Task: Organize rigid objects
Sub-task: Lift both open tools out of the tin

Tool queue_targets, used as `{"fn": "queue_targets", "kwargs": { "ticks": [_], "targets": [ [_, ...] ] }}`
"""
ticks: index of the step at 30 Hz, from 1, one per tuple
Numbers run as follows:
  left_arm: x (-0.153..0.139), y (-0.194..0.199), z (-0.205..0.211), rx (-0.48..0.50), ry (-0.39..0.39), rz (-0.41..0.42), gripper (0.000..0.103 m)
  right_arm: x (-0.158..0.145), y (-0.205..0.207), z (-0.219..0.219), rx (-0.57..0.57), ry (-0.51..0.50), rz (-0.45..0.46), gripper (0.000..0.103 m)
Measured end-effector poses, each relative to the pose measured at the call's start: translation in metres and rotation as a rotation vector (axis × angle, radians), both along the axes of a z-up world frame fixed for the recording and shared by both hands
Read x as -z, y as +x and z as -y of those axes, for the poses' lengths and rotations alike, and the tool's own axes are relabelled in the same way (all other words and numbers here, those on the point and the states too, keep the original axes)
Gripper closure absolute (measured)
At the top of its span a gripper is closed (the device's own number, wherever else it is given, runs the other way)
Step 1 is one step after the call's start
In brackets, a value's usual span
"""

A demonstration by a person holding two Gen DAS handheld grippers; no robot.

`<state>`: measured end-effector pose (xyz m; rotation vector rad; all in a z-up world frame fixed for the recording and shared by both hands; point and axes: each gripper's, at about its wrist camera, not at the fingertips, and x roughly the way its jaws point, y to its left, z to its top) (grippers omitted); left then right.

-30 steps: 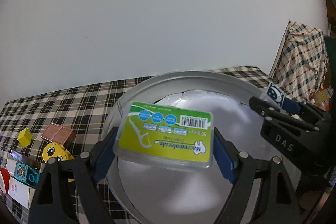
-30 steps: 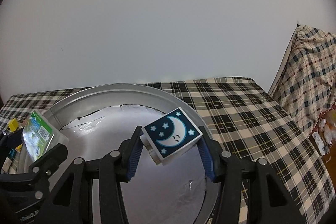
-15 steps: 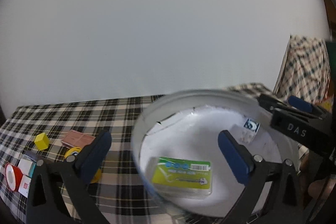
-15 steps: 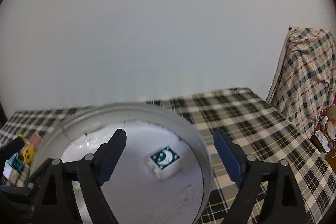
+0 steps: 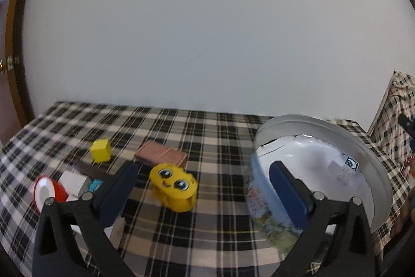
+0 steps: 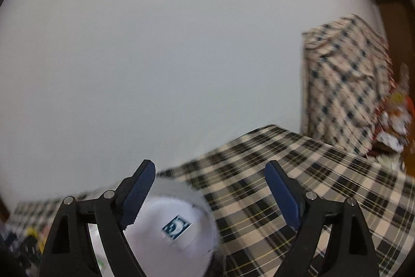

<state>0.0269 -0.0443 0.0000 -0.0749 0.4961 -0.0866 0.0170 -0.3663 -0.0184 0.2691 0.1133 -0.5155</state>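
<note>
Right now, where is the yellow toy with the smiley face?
In the left wrist view, the yellow smiley-face toy sits on the checked tablecloth, left of the round metal tin, just in front of the flat brown block.

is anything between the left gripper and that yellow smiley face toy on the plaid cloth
Nothing visible blocks it. The open left gripper points almost straight at the yellow smiley-face toy, which lies alone on the plaid tablecloth. The brown rectangular block sits behind it, and the round metal tin stands off to its right.
</note>
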Motion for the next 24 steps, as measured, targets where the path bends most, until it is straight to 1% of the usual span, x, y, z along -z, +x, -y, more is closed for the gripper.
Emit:
{"fn": "queue_targets", "kwargs": {
  "ticks": [2,4,6,11,15,18,24],
  "targets": [
    [0.002,0.000,0.002,-0.008,0.026,0.003,0.001,0.004,-0.004,0.011,0.038,0.052,0.033,0.014],
    [0.002,-0.003,0.005,-0.016,0.066,0.028,0.001,0.009,-0.001,0.021,0.041,0.107,0.023,0.014],
    [0.002,-0.004,0.007,-0.014,0.088,0.040,0.001,0.014,0.005,0.024,0.029,0.138,0.004,0.014],
    [0.006,-0.002,0.004,-0.014,0.105,0.025,0.001,0.020,0.005,0.009,0.021,0.146,-0.014,0.014],
    [0.007,-0.003,-0.003,-0.014,0.093,0.024,0.001,0.024,0.002,-0.006,0.025,0.148,0.000,0.014],
    [0.007,-0.006,-0.009,-0.012,0.089,0.023,0.001,0.024,0.002,-0.020,0.016,0.104,-0.004,0.014],
    [0.007,-0.011,-0.021,0.002,0.109,0.035,0.001,0.021,0.002,-0.056,-0.004,-0.050,-0.022,0.014]
  ]
}}
